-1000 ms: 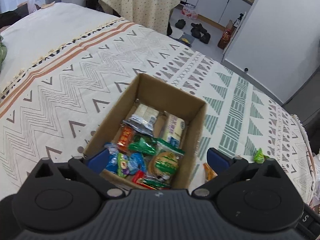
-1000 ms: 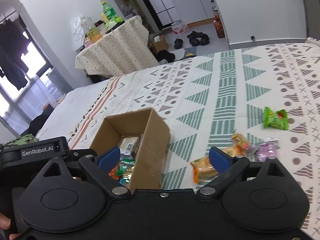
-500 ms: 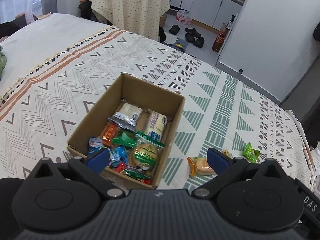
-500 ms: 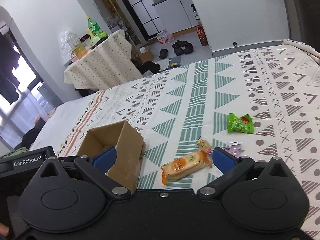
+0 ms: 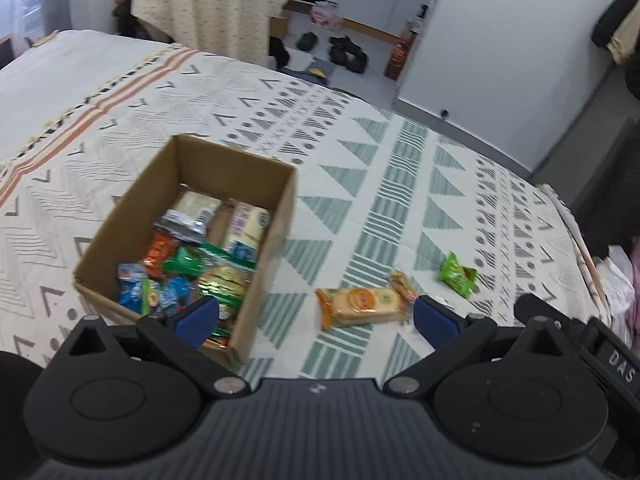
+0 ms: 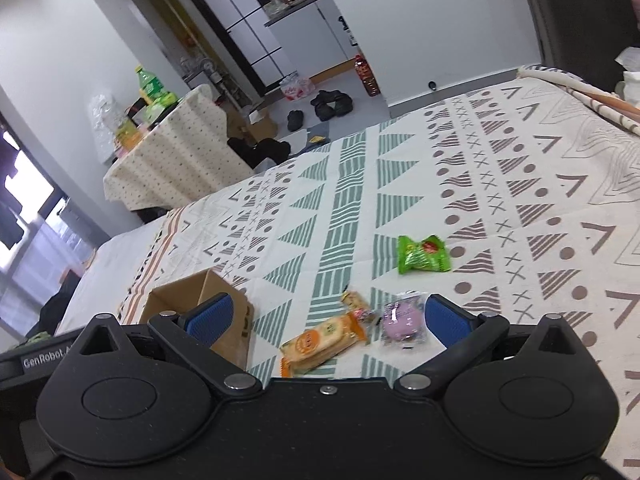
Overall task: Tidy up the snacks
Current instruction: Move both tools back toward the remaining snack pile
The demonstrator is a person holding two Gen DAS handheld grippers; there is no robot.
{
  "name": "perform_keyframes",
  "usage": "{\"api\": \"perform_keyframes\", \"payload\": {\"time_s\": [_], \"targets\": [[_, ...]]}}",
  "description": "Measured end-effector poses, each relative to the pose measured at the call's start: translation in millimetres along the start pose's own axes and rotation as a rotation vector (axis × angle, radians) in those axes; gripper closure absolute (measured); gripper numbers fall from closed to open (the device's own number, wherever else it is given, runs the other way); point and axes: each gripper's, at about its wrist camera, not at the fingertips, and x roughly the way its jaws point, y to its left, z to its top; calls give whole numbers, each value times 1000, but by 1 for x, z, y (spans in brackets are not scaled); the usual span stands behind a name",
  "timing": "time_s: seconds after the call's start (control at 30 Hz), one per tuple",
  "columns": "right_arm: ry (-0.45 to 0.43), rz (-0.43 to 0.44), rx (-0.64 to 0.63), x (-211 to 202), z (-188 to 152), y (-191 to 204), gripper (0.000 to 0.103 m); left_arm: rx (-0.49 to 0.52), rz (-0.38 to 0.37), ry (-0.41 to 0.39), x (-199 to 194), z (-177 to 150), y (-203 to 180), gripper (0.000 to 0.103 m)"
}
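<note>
A cardboard box (image 5: 256, 248) (image 6: 236, 340) holding several wrapped snacks sits on the patterned bedspread. To its right lie an orange cracker pack (image 5: 362, 306) (image 6: 320, 342), a small orange candy (image 5: 402, 284) (image 6: 356, 306), a green packet (image 5: 458, 274) (image 6: 422, 254) and a purple-filled clear wrapper (image 6: 402, 318). My left gripper (image 5: 316, 316) hovers open over the box's right wall and the cracker pack. My right gripper (image 6: 326, 318) is open, low over the cracker pack and the purple snack. Neither holds anything.
The bedspread (image 6: 520, 200) stretches far beyond the snacks. Off the bed stand a cloth-covered table (image 6: 172, 160) with bottles, shoes (image 5: 348, 54) on the floor and a white wall (image 5: 500, 60). The bed's right edge (image 5: 576, 232) is close to the green packet.
Both grippers have swung to the right, away from the box and toward the loose snacks on the bedspread. The purple snack has come into the right wrist view. Both stay open.
</note>
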Motion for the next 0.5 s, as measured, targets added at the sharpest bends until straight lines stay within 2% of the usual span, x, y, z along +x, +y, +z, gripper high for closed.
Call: {"api": "perform_keyframes", "payload": {"time_s": [0.37,0.5], "targets": [[11,-19,77,-2,4,-33,0,31,-55,28,18,-5,-25,0],[24,-24,112,4,2,-41,5,23,-85,37,31,-5,-27,1]]}}
